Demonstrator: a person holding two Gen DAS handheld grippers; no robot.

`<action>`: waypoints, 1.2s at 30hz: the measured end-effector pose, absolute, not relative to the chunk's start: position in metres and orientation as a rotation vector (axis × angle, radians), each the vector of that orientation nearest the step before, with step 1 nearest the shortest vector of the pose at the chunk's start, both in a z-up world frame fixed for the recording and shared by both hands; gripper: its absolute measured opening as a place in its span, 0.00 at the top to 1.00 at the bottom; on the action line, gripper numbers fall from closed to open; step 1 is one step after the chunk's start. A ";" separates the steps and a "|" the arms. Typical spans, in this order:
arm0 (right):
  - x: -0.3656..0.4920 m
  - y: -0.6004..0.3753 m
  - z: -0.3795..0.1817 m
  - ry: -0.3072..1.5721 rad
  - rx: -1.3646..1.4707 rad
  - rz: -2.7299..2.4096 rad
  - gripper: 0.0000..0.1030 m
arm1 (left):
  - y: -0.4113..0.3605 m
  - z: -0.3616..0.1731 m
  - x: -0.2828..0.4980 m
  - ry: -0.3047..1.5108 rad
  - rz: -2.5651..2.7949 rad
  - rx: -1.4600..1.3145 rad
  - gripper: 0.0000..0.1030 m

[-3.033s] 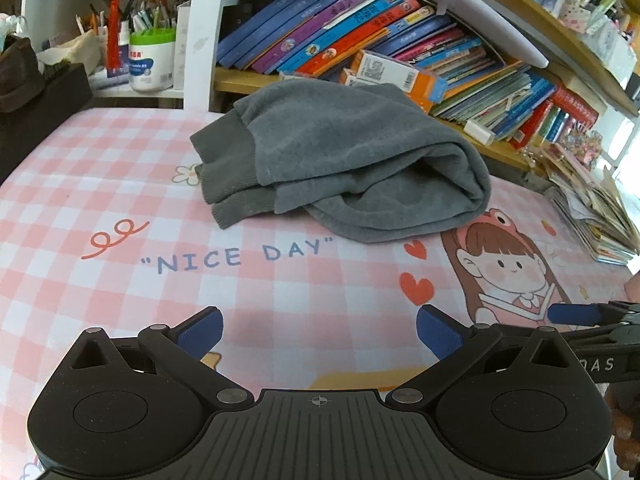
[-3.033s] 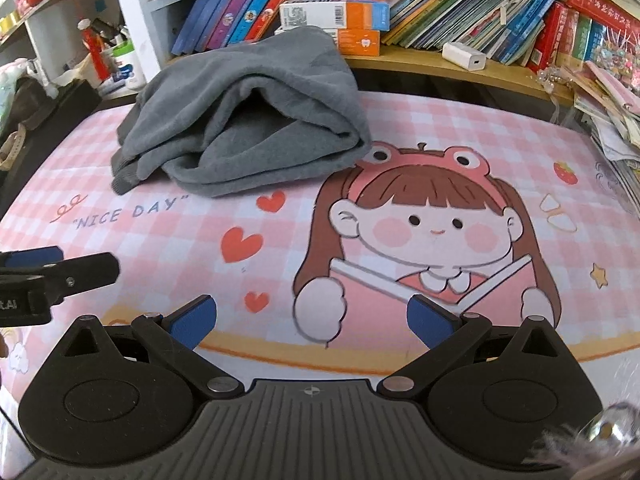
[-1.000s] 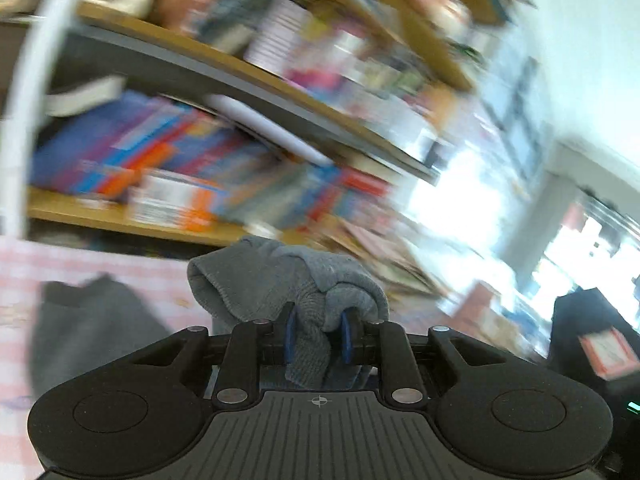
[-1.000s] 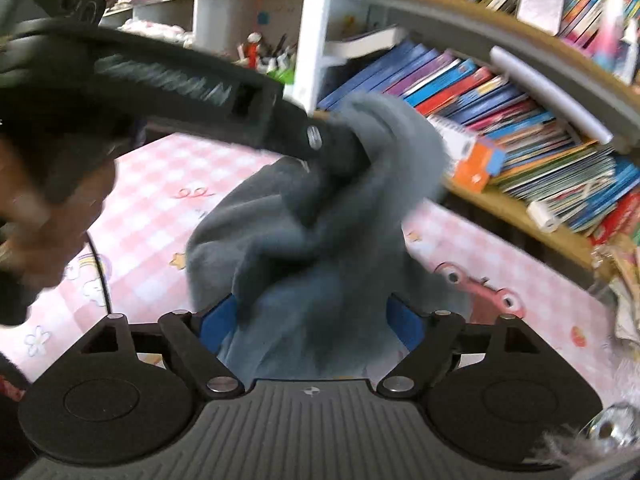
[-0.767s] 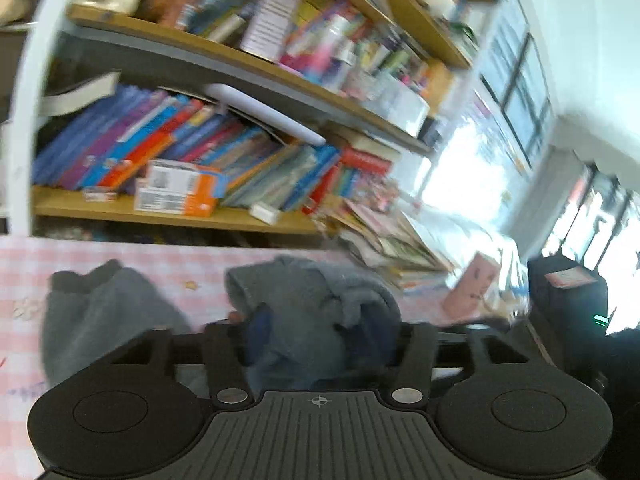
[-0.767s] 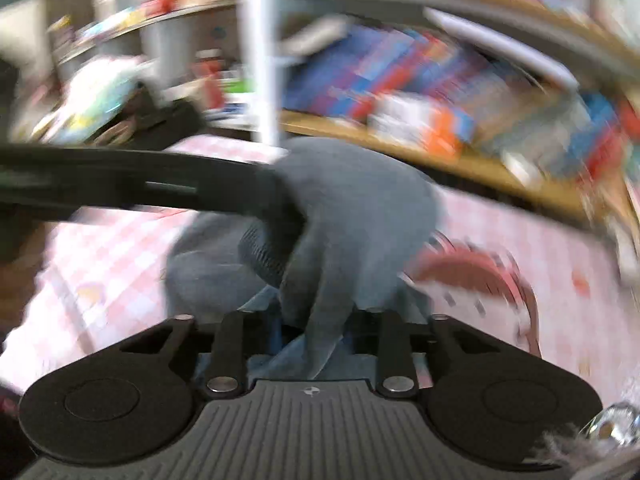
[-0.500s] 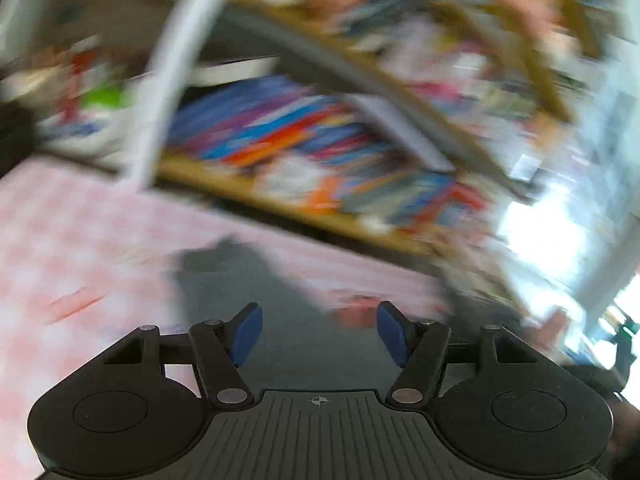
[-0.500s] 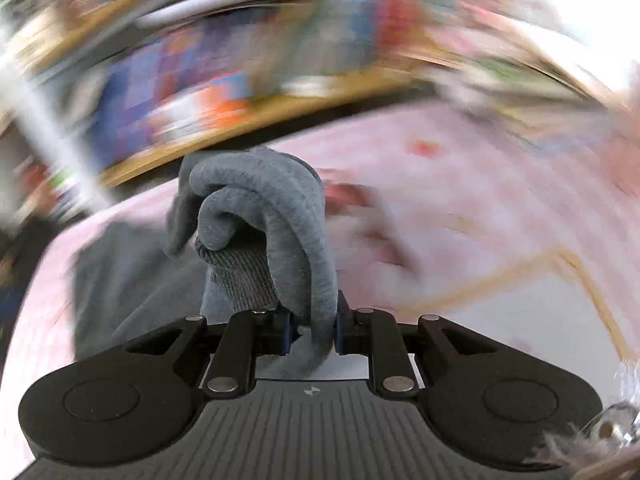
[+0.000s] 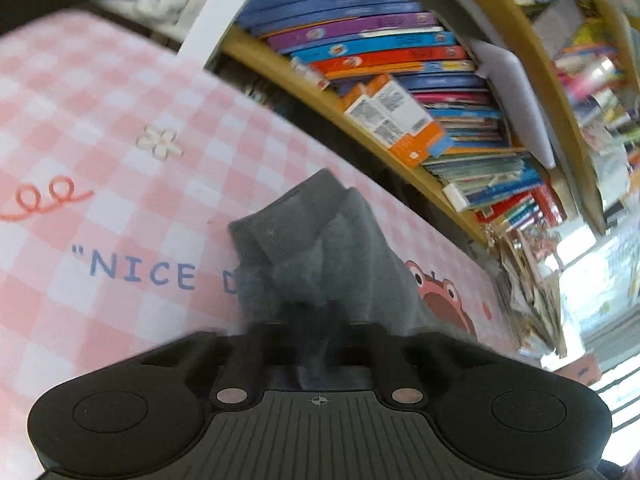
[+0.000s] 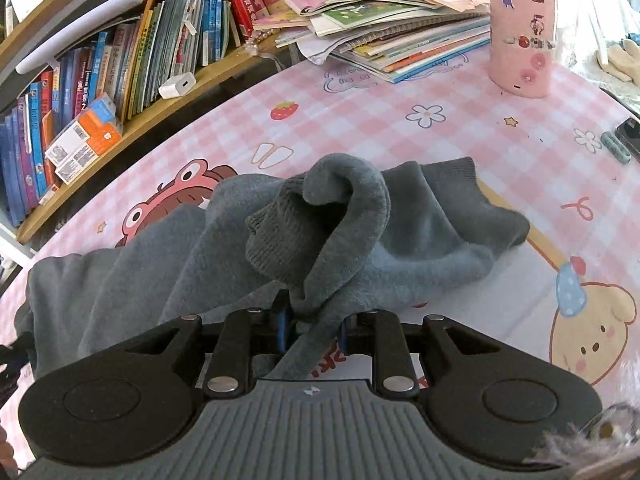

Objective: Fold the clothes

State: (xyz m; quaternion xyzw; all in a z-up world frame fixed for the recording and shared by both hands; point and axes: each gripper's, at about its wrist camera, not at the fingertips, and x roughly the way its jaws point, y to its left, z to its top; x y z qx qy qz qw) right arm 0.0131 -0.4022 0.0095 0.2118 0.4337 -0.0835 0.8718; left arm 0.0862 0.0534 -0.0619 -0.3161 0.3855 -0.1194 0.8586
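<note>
Pink checked counter [image 10: 460,128] with cartoon print; bookshelf [image 10: 120,64] behind. Right tongs [image 10: 312,326] clamp grey garment [image 10: 420,216]; left tongs [image 9: 316,344] blurred, pinching same garment.

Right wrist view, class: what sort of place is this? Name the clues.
Probably a child's study desk at home: a pink checked cartoon desk mat, shelves packed with children's books and a heap of workbooks behind the grey sweater.
</note>
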 end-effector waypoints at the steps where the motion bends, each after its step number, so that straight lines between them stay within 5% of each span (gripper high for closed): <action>1: 0.016 -0.402 0.009 0.906 0.445 -0.175 0.79 | 0.060 -0.063 0.083 0.797 -0.236 -0.697 0.97; 12: 0.027 -0.364 -0.002 0.994 0.422 0.065 0.66 | 0.170 -0.058 -0.034 0.588 0.072 -0.940 0.98; 15: 0.032 -0.345 0.001 1.016 0.326 0.099 0.49 | 0.179 -0.060 -0.056 0.554 0.153 -0.959 0.98; 22: 0.033 -0.324 0.027 0.951 0.092 0.079 0.27 | 0.192 -0.061 -0.086 0.498 0.260 -0.984 0.97; 29: 0.048 -0.299 0.016 0.922 -0.109 0.207 0.22 | 0.192 -0.059 -0.069 0.532 0.199 -0.976 0.97; 32: 0.057 -0.287 -0.004 0.945 -0.218 0.223 0.35 | 0.196 -0.061 -0.071 0.530 0.183 -1.000 0.98; 33: 0.062 -0.290 -0.008 0.952 -0.225 0.203 0.65 | 0.200 -0.061 -0.073 0.516 0.187 -1.015 0.98; 34: 0.066 -0.299 -0.006 0.950 -0.185 0.170 0.77 | 0.204 -0.060 -0.076 0.497 0.194 -1.032 0.98; 36: 0.071 -0.333 0.009 0.920 -0.004 0.100 0.84 | 0.212 -0.055 -0.081 0.456 0.189 -1.065 0.98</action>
